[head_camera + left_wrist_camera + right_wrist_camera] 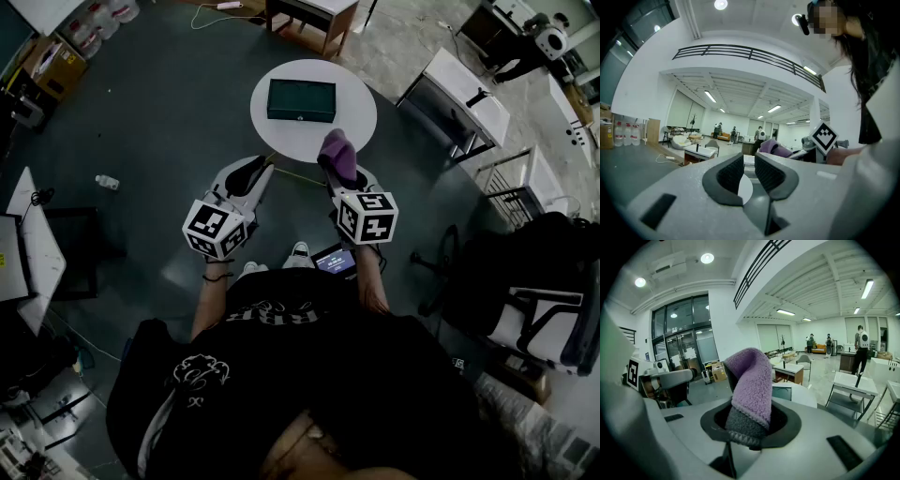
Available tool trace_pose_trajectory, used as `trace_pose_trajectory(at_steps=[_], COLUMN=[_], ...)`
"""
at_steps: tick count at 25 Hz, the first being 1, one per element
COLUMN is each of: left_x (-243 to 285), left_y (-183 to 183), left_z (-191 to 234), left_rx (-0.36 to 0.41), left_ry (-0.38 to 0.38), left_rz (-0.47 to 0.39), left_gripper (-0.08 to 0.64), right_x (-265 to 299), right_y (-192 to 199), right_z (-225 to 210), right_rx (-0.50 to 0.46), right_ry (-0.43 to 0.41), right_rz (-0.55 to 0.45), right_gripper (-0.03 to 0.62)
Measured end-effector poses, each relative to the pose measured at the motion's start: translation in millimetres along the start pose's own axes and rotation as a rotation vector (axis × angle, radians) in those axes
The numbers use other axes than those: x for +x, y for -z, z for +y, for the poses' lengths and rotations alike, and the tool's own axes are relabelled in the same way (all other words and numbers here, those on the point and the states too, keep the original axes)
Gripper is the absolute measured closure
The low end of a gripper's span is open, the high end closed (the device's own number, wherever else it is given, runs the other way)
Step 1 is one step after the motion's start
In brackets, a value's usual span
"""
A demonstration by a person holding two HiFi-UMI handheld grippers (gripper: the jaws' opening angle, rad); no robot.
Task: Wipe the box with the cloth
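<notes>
Right gripper [750,425] pinched the cloth [752,376] upright, presumably ready to wipe the box [301,100] on the table [361,111] ahead; left gripper [749,172] hung narrowly parted, empty.

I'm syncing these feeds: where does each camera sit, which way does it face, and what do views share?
Head view: on the person's head, facing down at the table and box; the left hand-held gripper, right hand-held gripper, forearms and torso show.
Left gripper view: on the left one, facing across the hall along its parted, empty jaws; the person's torso shows.
Right gripper view: on the right one, facing the table past jaws shut on the cloth.
Shared: all three show the cloth.
</notes>
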State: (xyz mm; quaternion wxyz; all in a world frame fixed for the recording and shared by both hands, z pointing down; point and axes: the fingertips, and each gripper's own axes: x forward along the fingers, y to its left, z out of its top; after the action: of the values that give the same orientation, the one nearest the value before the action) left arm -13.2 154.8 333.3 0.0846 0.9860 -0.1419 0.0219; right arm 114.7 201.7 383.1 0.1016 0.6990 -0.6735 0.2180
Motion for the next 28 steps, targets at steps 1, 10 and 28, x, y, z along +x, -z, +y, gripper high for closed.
trace_pose_trajectory(at_steps=[1, 10, 28], left_x=[5, 34, 98], left_y=[0, 2, 17], left_z=[-2, -19, 71], left_rx=[0.005, 0.032, 0.049], left_ry=[-0.004, -0.046, -0.043], left_rz=[0.003, 0.03, 0.139], left_gripper=[0.494, 0.494, 0.495], right_x=[0, 7, 88], right_y=[0, 4, -9], right_z=[-5, -38, -66], right_rx=[0.007, 0.021, 0.029], right_ry=[-0.007, -0.095, -0.105], right_rz=[-0.003, 0.018, 0.12], right_gripper=[0.483, 0.483, 0.483])
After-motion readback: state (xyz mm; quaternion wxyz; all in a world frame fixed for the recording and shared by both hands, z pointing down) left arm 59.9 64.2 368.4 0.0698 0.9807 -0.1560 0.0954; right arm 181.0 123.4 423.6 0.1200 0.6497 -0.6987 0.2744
